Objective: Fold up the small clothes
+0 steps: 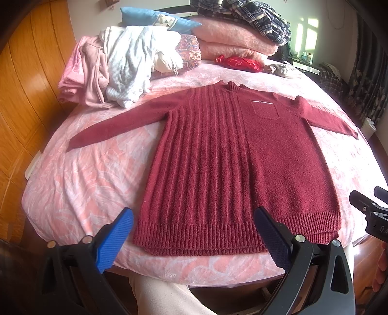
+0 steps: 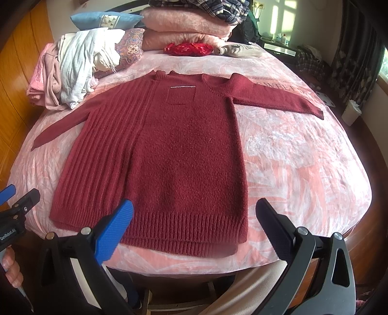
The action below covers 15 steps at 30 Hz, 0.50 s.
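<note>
A: Right, where's the sweater (image 1: pixel 237 155)?

B: Flat on the bed (image 1: pixel 80 184), front up, collar at the far end, hem at the near edge. Both sleeves spread out to the sides. Left half is ribbed, right half plain knit with a chest pocket (image 1: pixel 265 110).

A: Left claw (image 1: pixel 194 238)?

B: Wide apart, holding nothing. It hangs over the near edge of the bed, at the hem's left half. Blue finger (image 1: pixel 114 242) sits over bare bedcover just left of the hem corner; dark finger (image 1: pixel 274 237) overlaps the hem in the view. Contact with the knit can't be told.

A: Right claw (image 2: pixel 194 229)?

B: Same, spread wide and empty. Blue finger (image 2: pixel 114 232) over the hem ribbing, dark finger (image 2: pixel 276 230) over bedcover just right of the hem's right corner. In the right wrist view the left claw's tip shows at the left edge, with a hand (image 2: pixel 11 266) on its handle.

A: Anything else on the bed?

B: A heap of pale clothes (image 1: pixel 121 72) at the far left, near the left sleeve but not on it. Behind that, a blue pillow (image 1: pixel 155 20) and folded pink blankets (image 1: pixel 232 41) with a plaid cloth (image 1: pixel 249 14) on top. A small red bag (image 1: pixel 240 63) lies just beyond the collar, clear of the sweater.
</note>
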Tool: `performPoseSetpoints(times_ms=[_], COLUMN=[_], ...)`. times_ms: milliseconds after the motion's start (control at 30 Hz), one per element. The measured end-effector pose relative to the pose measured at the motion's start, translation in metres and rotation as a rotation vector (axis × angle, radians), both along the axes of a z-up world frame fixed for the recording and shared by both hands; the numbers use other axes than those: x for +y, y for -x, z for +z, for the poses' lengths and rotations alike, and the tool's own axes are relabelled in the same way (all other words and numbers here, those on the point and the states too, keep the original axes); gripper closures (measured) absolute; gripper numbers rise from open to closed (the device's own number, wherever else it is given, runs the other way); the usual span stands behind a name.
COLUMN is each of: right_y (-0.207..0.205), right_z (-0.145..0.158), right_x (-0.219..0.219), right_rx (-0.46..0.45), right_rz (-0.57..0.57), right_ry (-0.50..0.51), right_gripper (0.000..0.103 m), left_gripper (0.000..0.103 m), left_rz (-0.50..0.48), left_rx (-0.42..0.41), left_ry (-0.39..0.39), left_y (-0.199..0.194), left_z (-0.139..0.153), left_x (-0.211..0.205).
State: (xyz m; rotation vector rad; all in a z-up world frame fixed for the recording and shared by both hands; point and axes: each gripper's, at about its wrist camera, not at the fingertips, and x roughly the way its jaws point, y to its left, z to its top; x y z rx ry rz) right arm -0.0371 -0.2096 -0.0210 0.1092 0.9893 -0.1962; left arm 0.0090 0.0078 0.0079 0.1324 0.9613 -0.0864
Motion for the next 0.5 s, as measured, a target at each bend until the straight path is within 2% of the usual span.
performPoseSetpoints(times_ms=[500], right_y=[-0.0002], right_z=[0.0015], right_x=[0.0034], right_rx=[-0.015], right_rz=[0.013], right_ry=[0.009], right_gripper=[0.003], left_gripper=[0.004], left_rz=[0.002], left_rx=[-0.004], left_ry=[-0.001], left_y=[-0.001], left_z=[0.0022], left_x=[0.0005])
